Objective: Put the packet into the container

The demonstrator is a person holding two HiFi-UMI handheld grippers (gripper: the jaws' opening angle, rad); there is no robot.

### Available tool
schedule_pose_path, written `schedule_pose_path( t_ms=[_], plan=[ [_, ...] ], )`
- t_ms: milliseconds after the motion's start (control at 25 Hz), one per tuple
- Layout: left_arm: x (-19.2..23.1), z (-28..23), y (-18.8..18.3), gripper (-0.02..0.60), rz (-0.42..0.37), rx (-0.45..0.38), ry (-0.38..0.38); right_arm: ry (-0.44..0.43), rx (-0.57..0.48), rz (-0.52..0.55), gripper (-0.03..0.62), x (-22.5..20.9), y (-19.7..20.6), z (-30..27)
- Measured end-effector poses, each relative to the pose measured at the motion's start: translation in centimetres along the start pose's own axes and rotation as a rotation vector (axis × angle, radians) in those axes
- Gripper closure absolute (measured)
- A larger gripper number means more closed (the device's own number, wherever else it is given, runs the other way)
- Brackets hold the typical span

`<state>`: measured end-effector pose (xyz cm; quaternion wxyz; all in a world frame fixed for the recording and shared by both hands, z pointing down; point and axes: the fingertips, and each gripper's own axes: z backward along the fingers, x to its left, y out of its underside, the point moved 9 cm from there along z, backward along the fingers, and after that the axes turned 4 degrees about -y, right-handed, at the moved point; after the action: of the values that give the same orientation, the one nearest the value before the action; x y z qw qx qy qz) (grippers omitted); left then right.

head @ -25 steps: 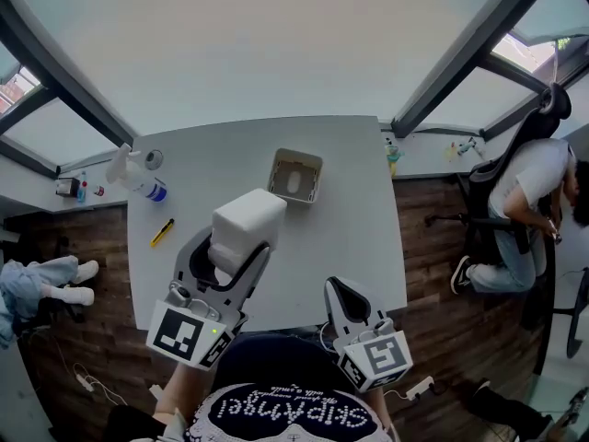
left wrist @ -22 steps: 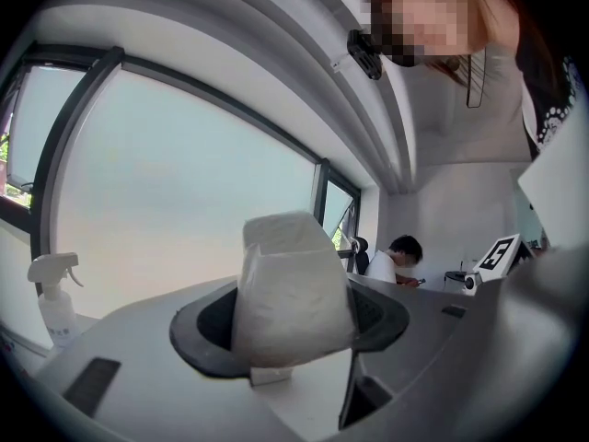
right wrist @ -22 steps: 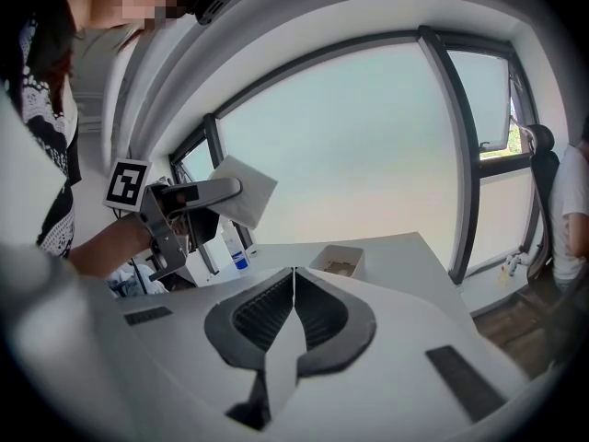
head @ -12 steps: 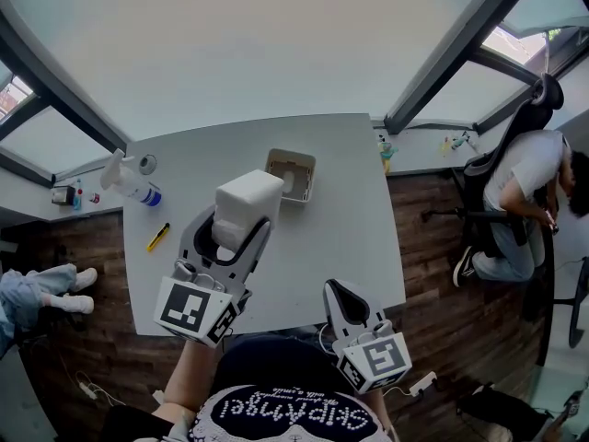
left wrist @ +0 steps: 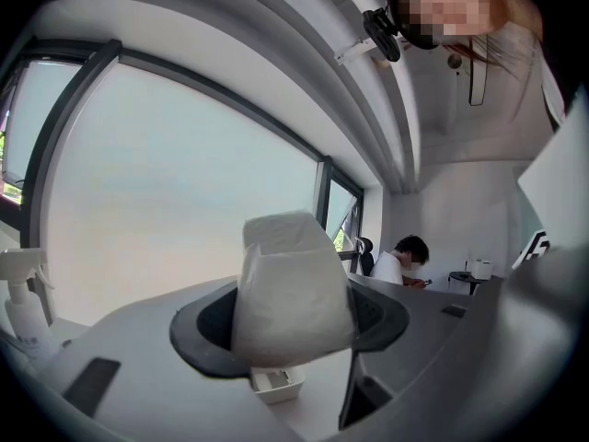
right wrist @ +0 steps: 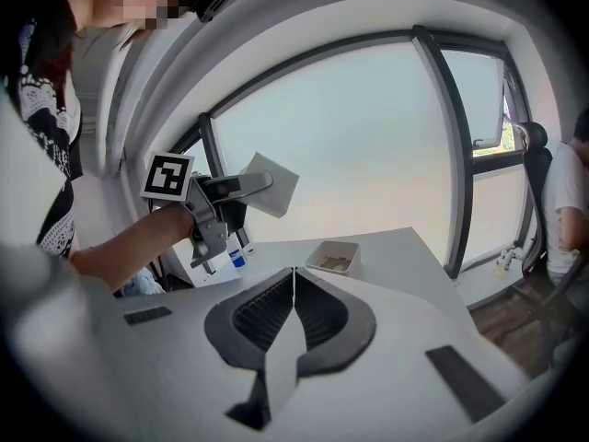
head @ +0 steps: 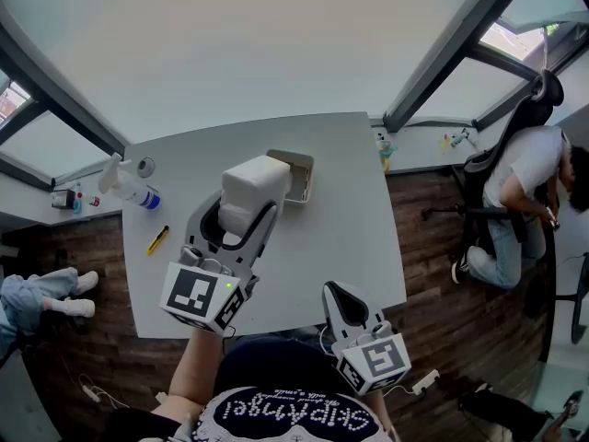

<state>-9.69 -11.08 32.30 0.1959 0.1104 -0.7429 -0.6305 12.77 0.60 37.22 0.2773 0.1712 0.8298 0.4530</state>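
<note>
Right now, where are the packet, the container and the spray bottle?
packet (head: 256, 184): head view, on its white top face.
container (head: 307, 177): head view, on its right rim.
spray bottle (head: 136, 190): head view, on its body.

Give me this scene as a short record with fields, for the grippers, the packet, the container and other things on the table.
left gripper: shut on the packet, raised above the table
right gripper: shut, empty, by the table's near edge
packet: in the air, not yet in the container
container: open-topped, on the table
other: spray bottle, small yellow item
</note>
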Motion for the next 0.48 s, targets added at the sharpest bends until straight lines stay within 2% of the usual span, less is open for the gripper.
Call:
schedule_pose_path(
  t_ms=[280, 480],
  plan=[
    [0.9, -2.1, 0.5, 0.311, -0.014, 0.004, 0.0, 0.0, 0.009, -0.002, 0.579, 0.1, 0.4, -0.1],
    [1.5, -3.9, 1.8, 0.311, -0.022, 0.039, 0.003, 0.023, 0.009, -0.018, 0.579, -0.1, 0.5, 0.1]
  ],
)
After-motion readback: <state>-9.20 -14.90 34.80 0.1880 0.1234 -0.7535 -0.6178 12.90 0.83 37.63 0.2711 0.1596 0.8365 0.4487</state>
